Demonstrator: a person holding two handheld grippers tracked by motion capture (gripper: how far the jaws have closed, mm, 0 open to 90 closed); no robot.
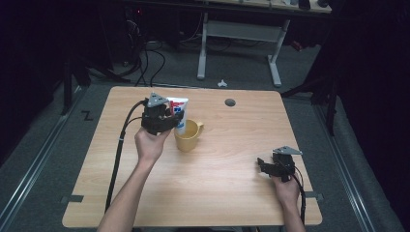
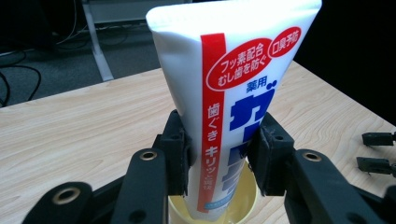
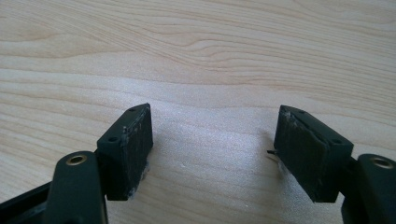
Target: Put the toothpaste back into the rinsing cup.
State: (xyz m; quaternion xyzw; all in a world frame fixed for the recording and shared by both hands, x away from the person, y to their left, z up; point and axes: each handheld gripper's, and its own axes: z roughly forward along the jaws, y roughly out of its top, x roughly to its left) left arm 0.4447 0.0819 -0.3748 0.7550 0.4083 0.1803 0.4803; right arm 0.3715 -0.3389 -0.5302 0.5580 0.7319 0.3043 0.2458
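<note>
My left gripper has the toothpaste tube clamped between its jaws, one pad pressed on each side of the tube's lower body. The tube stands upright, crimped flat end on top, and its lower end dips down inside the yellow mug right below my jaws (the cap end is out of sight in there, so I cannot tell whether it touches the bottom). White tube, red stripe down one side, blue lettering facing me.

From the high view, the left gripper sits just left of the mug, with the tube rising out of it. The mug stands on the desk, a bit behind the middle, its handle sticking out to the right. My left hand wraps the gripper from behind, cable trailing off toward the near left edge.

Over on the right, my right gripper rests low near the front right corner of the desk, well apart from the mug. Its jaws stand wide apart with nothing between them, just bare wood grain underneath, pads hovering close to the surface.
</note>
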